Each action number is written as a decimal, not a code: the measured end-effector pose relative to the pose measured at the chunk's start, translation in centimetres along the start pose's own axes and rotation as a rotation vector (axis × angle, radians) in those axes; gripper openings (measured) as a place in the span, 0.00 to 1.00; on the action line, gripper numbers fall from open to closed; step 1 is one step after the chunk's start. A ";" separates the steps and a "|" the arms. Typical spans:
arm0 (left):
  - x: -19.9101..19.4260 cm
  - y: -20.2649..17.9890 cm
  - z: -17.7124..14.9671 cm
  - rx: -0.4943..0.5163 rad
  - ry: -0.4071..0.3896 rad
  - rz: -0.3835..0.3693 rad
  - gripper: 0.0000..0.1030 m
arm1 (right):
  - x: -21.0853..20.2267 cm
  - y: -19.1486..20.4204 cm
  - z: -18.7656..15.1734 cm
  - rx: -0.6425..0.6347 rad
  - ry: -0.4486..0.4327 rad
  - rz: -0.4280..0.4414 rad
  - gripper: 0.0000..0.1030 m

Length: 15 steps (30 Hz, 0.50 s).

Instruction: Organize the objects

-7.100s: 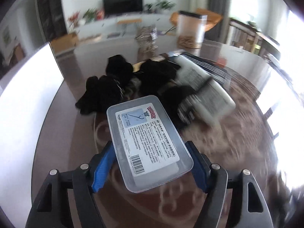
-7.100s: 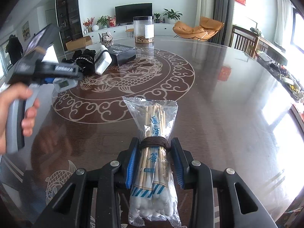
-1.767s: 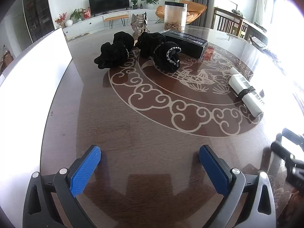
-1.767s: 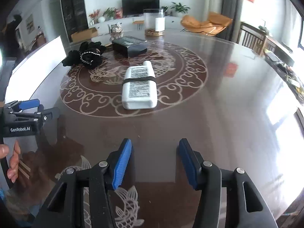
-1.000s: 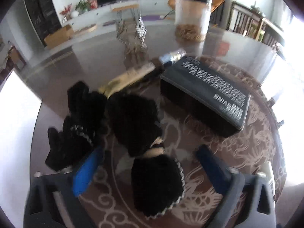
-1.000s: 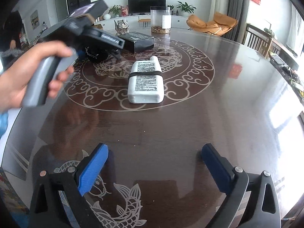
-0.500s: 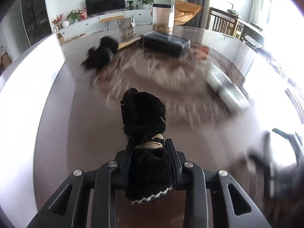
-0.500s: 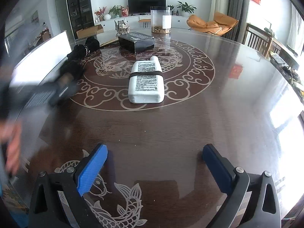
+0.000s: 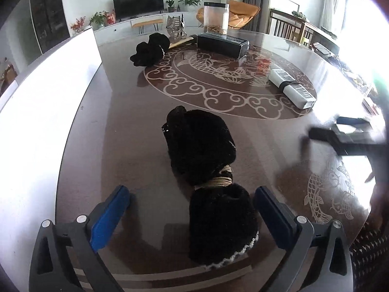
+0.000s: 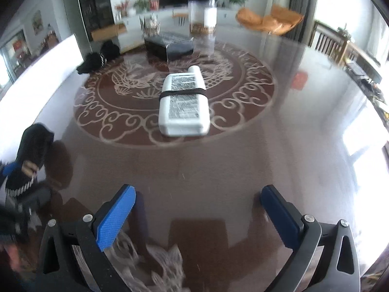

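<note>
Black and fuzzy, the glove bundle [image 9: 209,170] (tied at its middle with tan cord) lies on the counter [image 9: 136,126] at lower centre of our left view, between the blue pads of our left tool [image 9: 192,209]. Its jaws are opening, and neither pad touches the bundle. Our right tool [image 10: 198,206] stands wide apart with nothing between its pads. Above it, mid-frame, a white bottle [image 10: 183,102] with a black band lies on the counter's scroll pattern. Another black glove bundle [image 9: 150,50] and a black box [image 9: 222,43] sit in the upper centre of the left view.
</note>
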State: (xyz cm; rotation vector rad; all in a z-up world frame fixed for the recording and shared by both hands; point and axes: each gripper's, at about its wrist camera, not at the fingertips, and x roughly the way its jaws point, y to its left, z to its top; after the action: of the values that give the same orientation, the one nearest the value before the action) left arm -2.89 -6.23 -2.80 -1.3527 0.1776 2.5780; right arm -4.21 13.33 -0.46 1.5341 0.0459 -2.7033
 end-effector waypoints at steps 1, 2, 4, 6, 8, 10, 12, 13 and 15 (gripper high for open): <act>0.0 0.0 0.0 0.000 -0.001 0.000 1.00 | 0.7 0.3 1.3 -0.012 0.031 0.007 1.00; 0.0 0.0 0.0 0.000 -0.002 0.000 1.00 | 1.4 0.5 2.4 -0.022 0.053 0.014 1.00; 0.1 0.0 0.0 0.000 -0.003 -0.001 1.00 | 3.0 0.8 5.1 -0.030 0.083 0.020 1.00; 0.1 0.0 0.1 0.000 -0.004 0.000 1.00 | 4.2 0.7 7.0 -0.013 0.079 0.010 1.00; 0.1 0.1 0.0 0.001 -0.004 -0.001 1.00 | 4.9 0.9 8.1 -0.007 0.051 0.003 0.94; 0.0 0.1 0.1 -0.001 -0.007 -0.001 1.00 | 4.5 1.1 8.1 -0.015 0.018 0.009 0.74; 0.1 0.1 0.2 -0.004 -0.009 0.003 1.00 | 3.6 1.4 7.4 -0.021 -0.002 0.008 0.53; 0.2 0.1 0.2 -0.006 -0.010 0.005 1.00 | 3.2 1.5 6.9 -0.021 0.000 0.015 0.53; 0.3 0.1 0.2 -0.007 -0.011 0.004 1.00 | 2.5 2.0 5.3 -0.033 -0.012 0.017 0.53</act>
State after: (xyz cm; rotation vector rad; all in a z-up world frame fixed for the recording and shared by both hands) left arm -3.24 -6.23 -2.88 -1.3411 0.1703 2.5916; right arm -9.92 11.09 0.09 1.5021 0.0766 -2.6843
